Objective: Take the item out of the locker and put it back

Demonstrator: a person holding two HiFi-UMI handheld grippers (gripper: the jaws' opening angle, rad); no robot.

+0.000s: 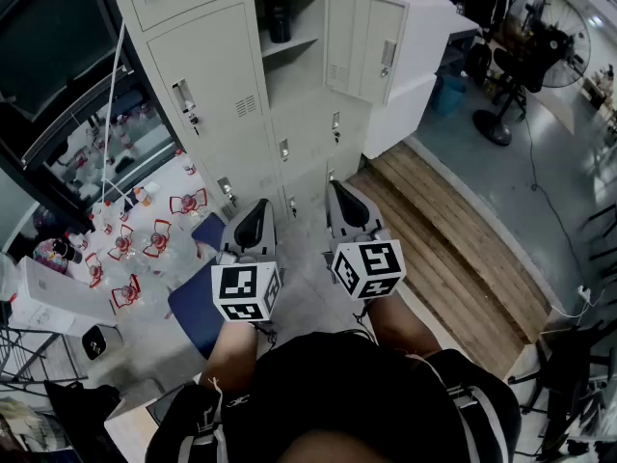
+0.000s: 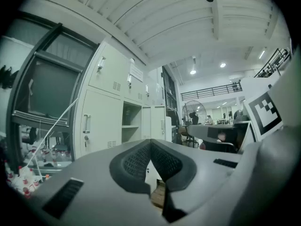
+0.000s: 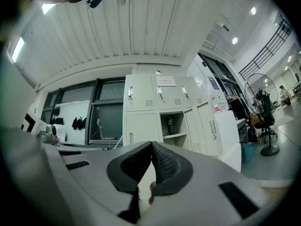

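Note:
A bank of pale grey lockers [image 1: 231, 95] stands ahead of me. One compartment is open, its door [image 1: 376, 35] swung to the right. On its upper shelf stands a dark bottle [image 1: 279, 19], also seen small in the right gripper view as the bottle [image 3: 170, 125]. The left gripper view shows the open compartment [image 2: 131, 125] from the side. My left gripper [image 1: 256, 208] and right gripper [image 1: 339, 191] are held side by side low in front of the lockers, well short of the bottle. Both are shut, pads touching, with nothing between them.
A wooden platform [image 1: 453, 244] runs along the right of the lockers. A standing fan [image 1: 542, 39] and a blue bin [image 1: 449, 91] are at the back right. Several small bottles [image 1: 145, 244] and a blue mat [image 1: 198, 307] lie on the floor at left.

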